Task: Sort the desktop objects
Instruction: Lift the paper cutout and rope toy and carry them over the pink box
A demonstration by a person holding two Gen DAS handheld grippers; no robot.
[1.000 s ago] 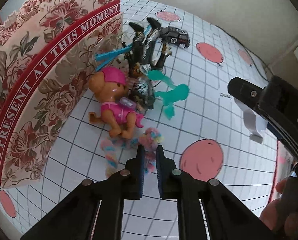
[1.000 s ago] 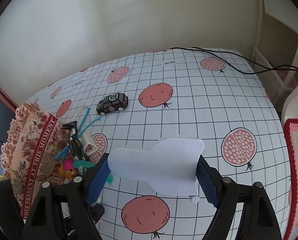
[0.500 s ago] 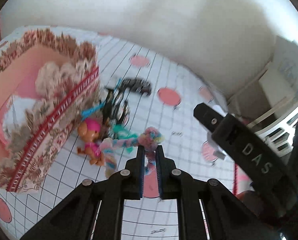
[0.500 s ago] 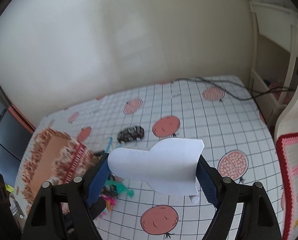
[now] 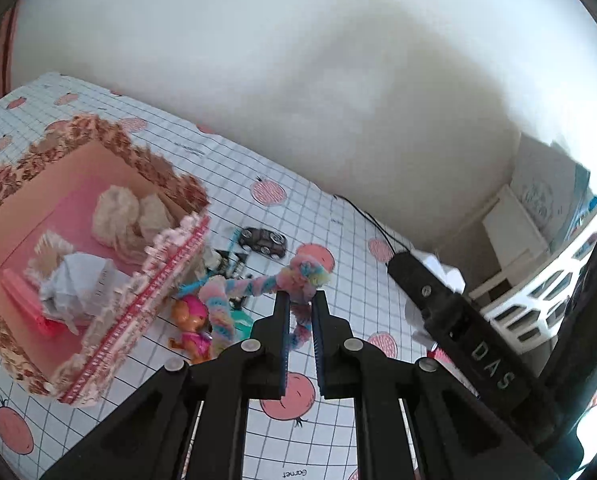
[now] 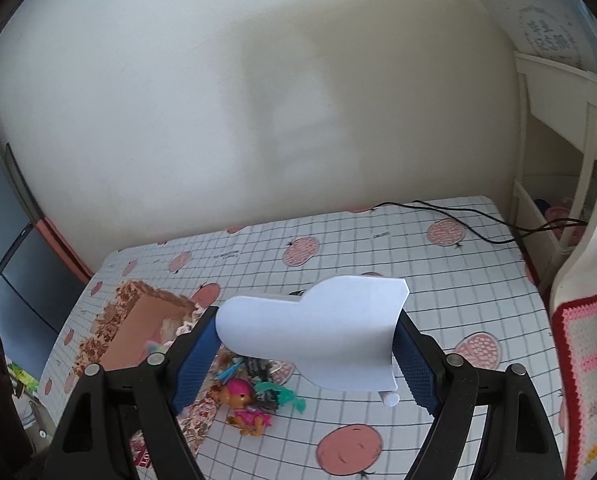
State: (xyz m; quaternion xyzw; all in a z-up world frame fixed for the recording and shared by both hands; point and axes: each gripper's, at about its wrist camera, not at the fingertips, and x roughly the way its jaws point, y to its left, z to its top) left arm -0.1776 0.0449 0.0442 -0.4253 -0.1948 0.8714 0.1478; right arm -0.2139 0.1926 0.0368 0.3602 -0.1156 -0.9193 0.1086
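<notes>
step: carry to box | left gripper (image 5: 299, 307) clenched on fuzzy pipe-cleaner toy (image 5: 258, 286), raised off counter (image 5: 378, 216) | right gripper (image 6: 306, 354) grasping white sheet (image 6: 318, 332) | floral box (image 5: 110, 312) left of left gripper | next: swing left over box, release

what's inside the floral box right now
In the box: two beige fluffy balls, crumpled white paper, and a pink strip by the near wall. Whatever lies under the paper is hidden.
</notes>
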